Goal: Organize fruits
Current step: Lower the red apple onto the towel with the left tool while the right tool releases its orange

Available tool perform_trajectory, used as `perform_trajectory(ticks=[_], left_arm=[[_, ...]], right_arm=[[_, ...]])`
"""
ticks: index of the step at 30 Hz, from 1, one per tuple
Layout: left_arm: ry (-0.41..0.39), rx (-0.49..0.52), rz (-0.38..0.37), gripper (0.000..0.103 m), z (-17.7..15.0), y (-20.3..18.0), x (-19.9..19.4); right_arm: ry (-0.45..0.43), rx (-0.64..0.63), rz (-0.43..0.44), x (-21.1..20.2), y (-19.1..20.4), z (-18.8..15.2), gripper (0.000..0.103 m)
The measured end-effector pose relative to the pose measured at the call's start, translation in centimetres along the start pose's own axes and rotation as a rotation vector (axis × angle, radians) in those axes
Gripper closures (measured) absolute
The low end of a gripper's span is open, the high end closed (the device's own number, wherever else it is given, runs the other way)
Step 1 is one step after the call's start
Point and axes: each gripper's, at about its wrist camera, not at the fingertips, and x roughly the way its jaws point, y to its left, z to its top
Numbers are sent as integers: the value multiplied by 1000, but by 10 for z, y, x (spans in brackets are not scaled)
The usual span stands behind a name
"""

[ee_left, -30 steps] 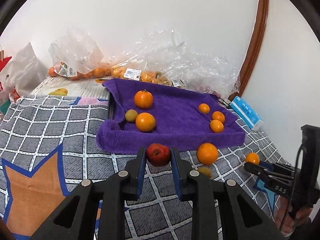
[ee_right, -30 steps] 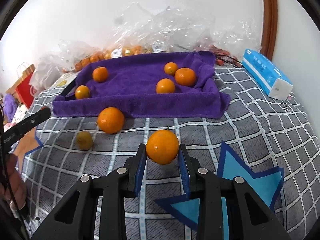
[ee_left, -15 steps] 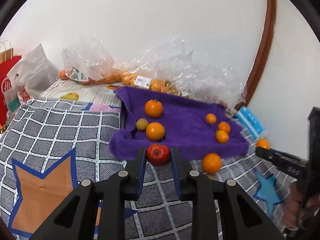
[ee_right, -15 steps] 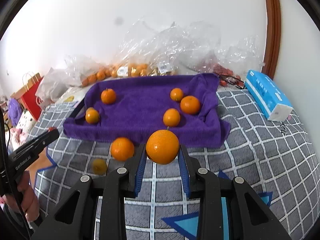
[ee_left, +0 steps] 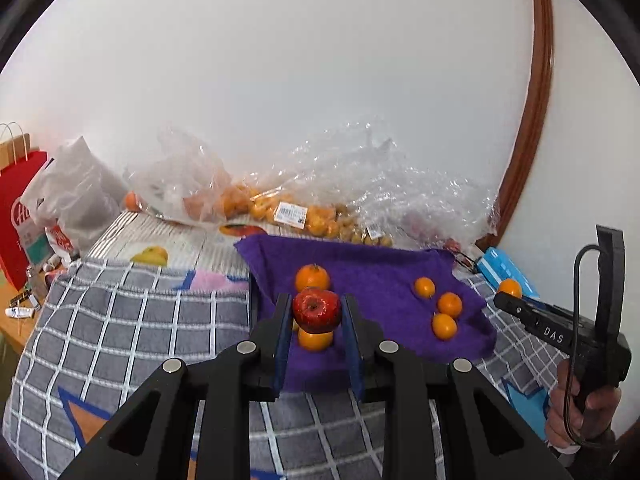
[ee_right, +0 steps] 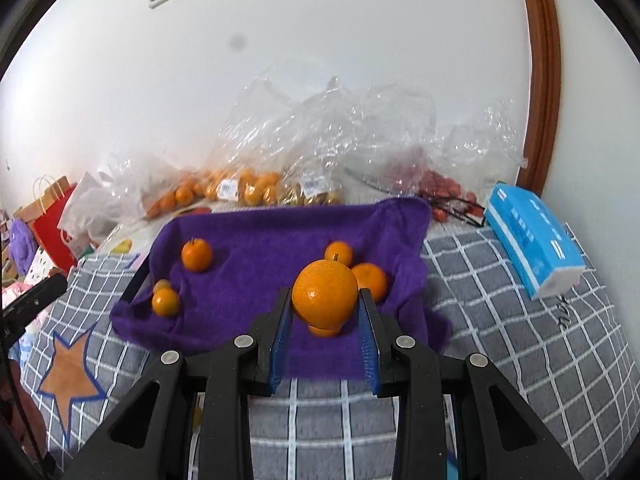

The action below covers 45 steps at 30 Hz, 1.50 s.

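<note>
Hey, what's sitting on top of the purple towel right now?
Six orange fruits lie on the purple towel, in the right wrist view: three at the left, three at the right, one mostly hidden behind the held orange. What the towel covers is not visible.

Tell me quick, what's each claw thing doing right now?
Left gripper: closed on a red apple.
Right gripper: closed on an orange.

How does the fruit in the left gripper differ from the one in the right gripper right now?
The left gripper holds a red apple; the right gripper holds an orange. The apple is glossy and dark red with a dimpled stem hollow facing the camera; the orange has dull, pebbled skin. The orange fills the span between its fingers more fully than the apple does. Both are clamped between the fingers, raised in front of the purple towel.
</note>
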Motion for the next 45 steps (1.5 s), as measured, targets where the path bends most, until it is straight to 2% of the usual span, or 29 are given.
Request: perform_trajectory(ticks=[7,13,19,24,29,33,41,45], left_arm=[[-10,-11,14,80,24,-7,29],[15,-48,5,80,29,-14,64],[29,-53,29,80,14,-11,93],[49,-94,3,80,3,2,100],[68,-112,-1,80,-1,9,109],[100,-128,-20,80,-6,10,120],[115,-66,-10,80,-14,-3,130],[134,-94,-11,80,-14,3,136]], right_arm=[[-17,22,-11,20,-11,15,71],[6,39,11,42,-18,-1,71],[26,24,2,53,-27,-13,71],[84,17,6,66,-26,-20,71],[100,-13,-6,72,-20,-25,71],[94,1,-8,73,-23,-25,71],[94,3,-8,74,-24,-24,71],[60,-10,-13,67,-21,-23,71]])
